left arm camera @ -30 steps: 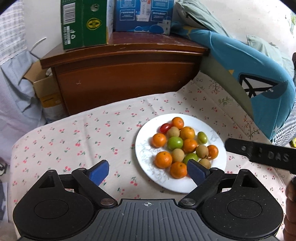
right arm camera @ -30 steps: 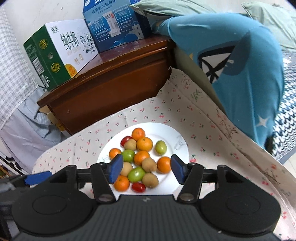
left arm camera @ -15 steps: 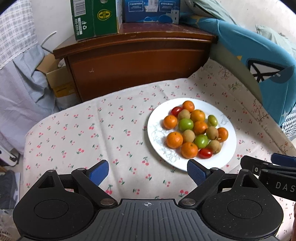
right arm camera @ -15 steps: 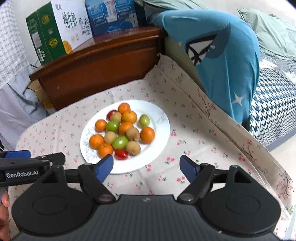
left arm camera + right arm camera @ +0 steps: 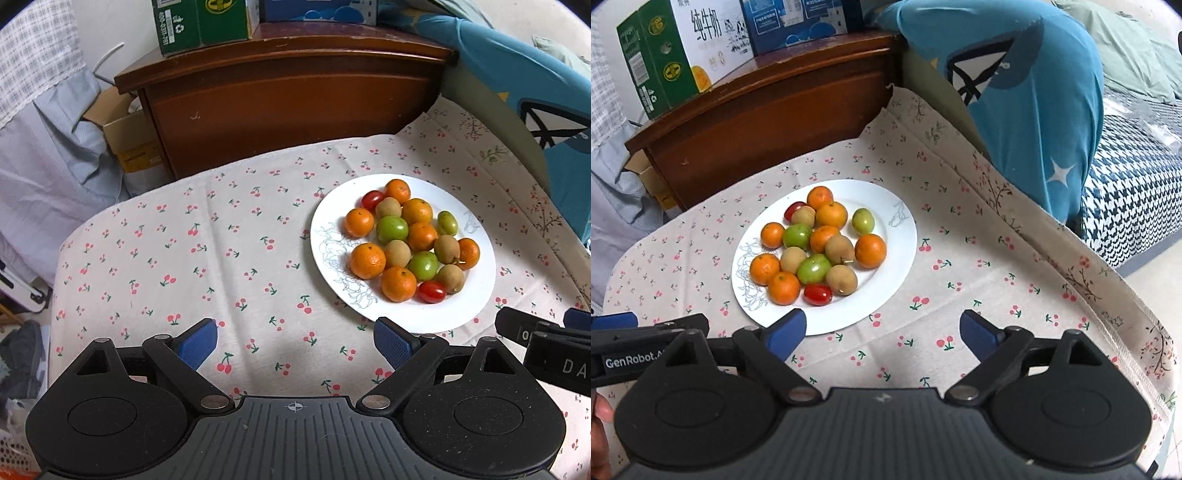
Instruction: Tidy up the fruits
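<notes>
Cherry-print cotton cloth [image 5: 229,258] over the worktop, dark wooden cabinet [image 5: 288,96] behind. Round white plate [image 5: 897,254] heaped with mixed small fruits [image 5: 816,247], resting on it. Left hand-held gripper [image 5: 295,345] spread wide and empty; right hand-held gripper [image 5: 882,332] just opening wide, nothing between.

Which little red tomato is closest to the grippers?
The red tomato at the plate's near edge, beside an orange. The other red tomato sits at the far side.
</notes>
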The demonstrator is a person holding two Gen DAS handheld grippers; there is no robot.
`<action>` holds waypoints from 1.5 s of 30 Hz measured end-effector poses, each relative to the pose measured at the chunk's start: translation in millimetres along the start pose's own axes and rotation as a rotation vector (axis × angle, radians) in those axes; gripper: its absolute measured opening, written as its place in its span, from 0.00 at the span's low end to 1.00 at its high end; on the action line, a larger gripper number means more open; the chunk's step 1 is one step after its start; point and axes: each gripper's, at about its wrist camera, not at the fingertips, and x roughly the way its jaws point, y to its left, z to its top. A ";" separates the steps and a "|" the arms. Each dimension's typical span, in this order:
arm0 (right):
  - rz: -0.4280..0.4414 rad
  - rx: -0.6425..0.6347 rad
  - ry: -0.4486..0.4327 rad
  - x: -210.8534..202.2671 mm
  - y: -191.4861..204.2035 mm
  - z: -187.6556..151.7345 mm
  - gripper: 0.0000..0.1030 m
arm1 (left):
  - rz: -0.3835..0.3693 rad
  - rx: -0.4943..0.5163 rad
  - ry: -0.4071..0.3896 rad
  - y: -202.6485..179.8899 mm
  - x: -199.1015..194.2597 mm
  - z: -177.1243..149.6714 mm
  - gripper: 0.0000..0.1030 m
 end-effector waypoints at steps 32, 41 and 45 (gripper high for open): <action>-0.077 -0.037 0.062 31.5 15.1 -2.3 0.90 | 0.080 0.029 0.044 -10.2 28.2 -2.8 0.90; -0.075 -0.046 0.062 33.3 16.3 -3.4 0.90 | 0.095 0.040 0.039 -10.0 28.7 -3.9 0.90; -0.075 -0.053 0.059 33.5 17.0 -3.5 0.90 | 0.097 0.039 0.042 -9.1 29.0 -3.9 0.90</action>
